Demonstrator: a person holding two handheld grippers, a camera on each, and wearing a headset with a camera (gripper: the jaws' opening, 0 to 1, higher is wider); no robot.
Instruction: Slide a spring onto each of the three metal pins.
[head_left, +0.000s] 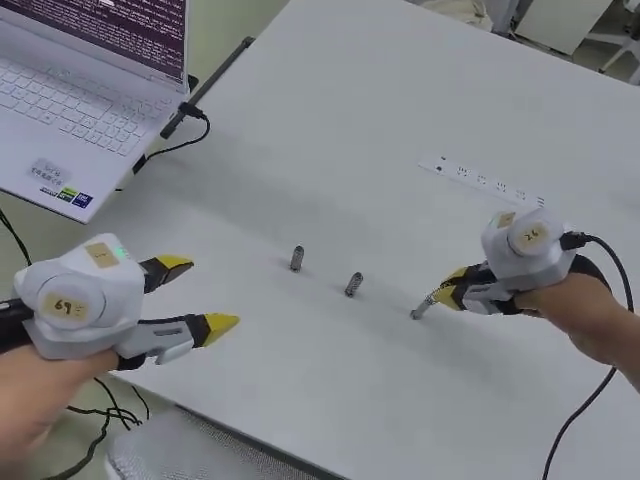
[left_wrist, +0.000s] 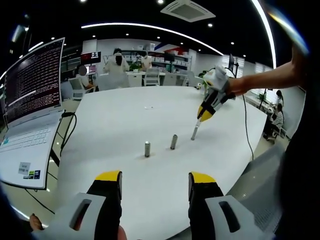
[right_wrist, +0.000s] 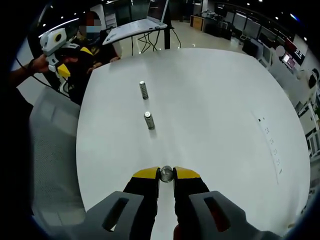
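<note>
1. White table (head_left: 400, 100): right gripper (head_left: 447, 292), farthest from the laptop (head_left: 80, 90), pinches a spring (head_left: 424, 306) (axis along its jaws, tip down).
2. I hold the left gripper (head_left: 207, 293) wide, empty, nearest the laptop.

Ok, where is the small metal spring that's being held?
Head view, right side: the small metal spring is clamped in the yellow-tipped right gripper, just right of the two upright sprung pins.

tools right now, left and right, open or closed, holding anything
left tool: open, holding nothing
right tool: closed on a spring
</note>
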